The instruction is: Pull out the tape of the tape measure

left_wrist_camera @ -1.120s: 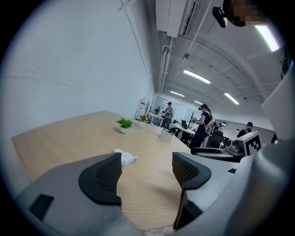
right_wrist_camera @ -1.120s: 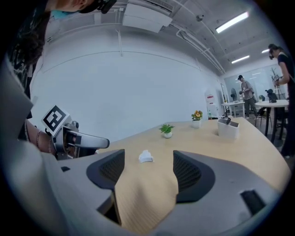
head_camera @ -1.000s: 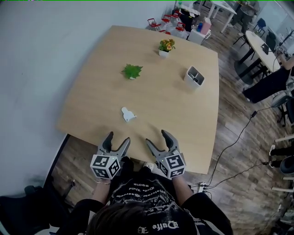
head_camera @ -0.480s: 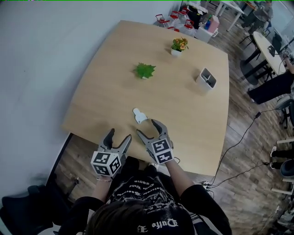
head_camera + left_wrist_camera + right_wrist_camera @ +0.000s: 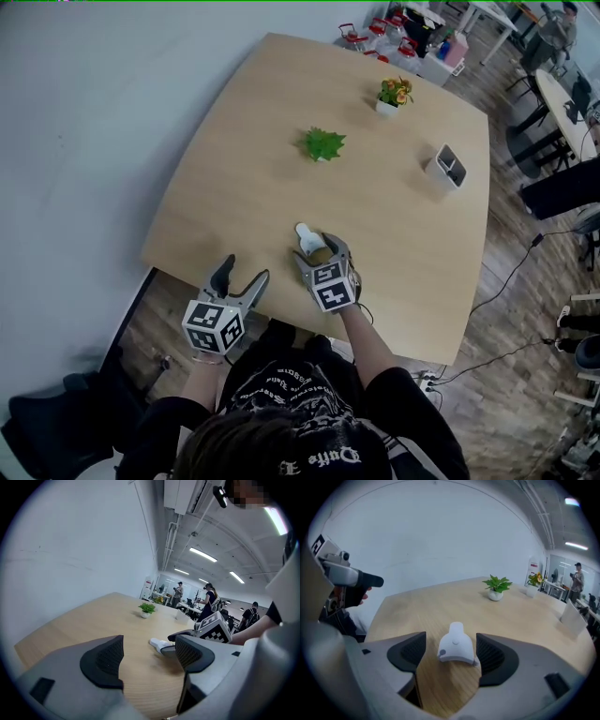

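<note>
While the tape measure (image 5: 454,645) lies flat on the table (image 5: 375,187) close to the near edge, the right gripper (image 5: 319,253) straddles it with both jaws spread; the wide rounded end of the white casing sits between the pads, and no clamping is evident; the right pad appears just beside or touching the casing, and which of the two cannot be told. The left gripper (image 5: 244,272) hangs to the left, off the near edge of the table, jaws apart with nothing between them.

Handling, as judged from appearance: the casing is a small smooth shell, probably rigid plastic and light; it is likely to slide on the wood if pushed from one side only, so both pads should close together across the broad flanks of the rounded end. The narrow neck pointing to the far side is the probable exit of the tape, though no tab can be made out; that end should be left free for the left gripper. The tape itself is expected to be thin and flexible and may retract if released; a firm pinch and a straight pull away from the casing are advised.

A green plant (image 5: 323,143), a flower pot (image 5: 394,92) and a white container (image 5: 446,166) stand well apart on the far side.
</note>
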Demonstrator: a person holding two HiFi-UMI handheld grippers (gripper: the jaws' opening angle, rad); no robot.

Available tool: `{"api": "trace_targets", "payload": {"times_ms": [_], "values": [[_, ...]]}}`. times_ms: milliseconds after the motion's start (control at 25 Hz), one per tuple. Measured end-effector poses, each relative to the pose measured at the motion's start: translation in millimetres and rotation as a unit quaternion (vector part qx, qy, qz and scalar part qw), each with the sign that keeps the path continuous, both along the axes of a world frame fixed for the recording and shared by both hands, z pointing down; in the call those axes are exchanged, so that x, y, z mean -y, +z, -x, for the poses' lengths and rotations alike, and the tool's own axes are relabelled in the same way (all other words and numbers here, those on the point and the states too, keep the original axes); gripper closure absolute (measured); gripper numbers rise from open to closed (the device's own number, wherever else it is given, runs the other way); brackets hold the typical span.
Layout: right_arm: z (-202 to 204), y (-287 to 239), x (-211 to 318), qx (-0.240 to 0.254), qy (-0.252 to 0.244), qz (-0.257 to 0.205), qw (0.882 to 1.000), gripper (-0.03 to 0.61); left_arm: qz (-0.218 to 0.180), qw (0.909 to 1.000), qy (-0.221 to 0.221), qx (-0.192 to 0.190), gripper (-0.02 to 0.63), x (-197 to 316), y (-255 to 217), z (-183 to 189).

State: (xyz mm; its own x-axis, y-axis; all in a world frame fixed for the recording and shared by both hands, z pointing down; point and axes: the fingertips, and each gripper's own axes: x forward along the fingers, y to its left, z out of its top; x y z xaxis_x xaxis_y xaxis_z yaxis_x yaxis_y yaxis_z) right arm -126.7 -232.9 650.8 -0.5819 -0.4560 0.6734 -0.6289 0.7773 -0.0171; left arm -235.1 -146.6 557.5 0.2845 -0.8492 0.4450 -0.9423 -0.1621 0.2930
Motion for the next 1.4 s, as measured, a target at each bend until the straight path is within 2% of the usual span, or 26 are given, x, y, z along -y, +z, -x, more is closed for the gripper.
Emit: {"api": "trace_targets", "payload": {"times_ms": [160, 360, 480, 680, 840, 1120, 1240, 1400], "values": [[-2.1, 14.8, 5.2, -0.028, 0.003, 0.016, 0.999, 0.235, 0.007, 1.0000, -0.001, 0.002, 0.261, 0.5, 5.7, 7.4], [-1.4, 20.6, 7.1, -0.067, -0.023, 0.001, 0.998, 0.235, 0.018, 0.9998, 0.007, -0.002, 0.261, -1.7, 14.1, 7.0], [-2.0, 21.9, 9.7, -0.073, -0.030, 0.000, 0.997, 0.235, 0.019, 0.9997, 0.015, 0.003, 0.261, -1.4, 17.6, 5.4], [-6.7, 30.8, 10.8, -0.084, -0.046, 0.031, 0.995, 0.235, 0.021, 0.9996, 0.019, 0.000, 0.261, -2.1, 18.6, 3.9], [-4.7, 36.2, 7.9, -0.071, -0.050, 0.060, 0.994, 0.259, 0.024, 0.9995, 0.019, -0.001, 0.261, -3.1, 21.1, 4.3], [-4.7, 35.5, 5.7, -0.069, -0.065, 0.058, 0.994, 0.270, 0.030, 0.9994, 0.015, -0.007, 0.261, -5.6, 23.5, 0.2], [-5.7, 32.8, 5.1, -0.053, -0.063, 0.051, 0.995, 0.279, 0.033, 0.9990, 0.016, -0.026, 0.262, -5.9, 21.4, -6.0], [-5.7, 25.9, 1.4, -0.016, -0.052, 0.053, 0.997, 0.281, 0.048, 0.9962, 0.016, -0.071, 0.261, -5.0, 21.0, -14.5]]}}
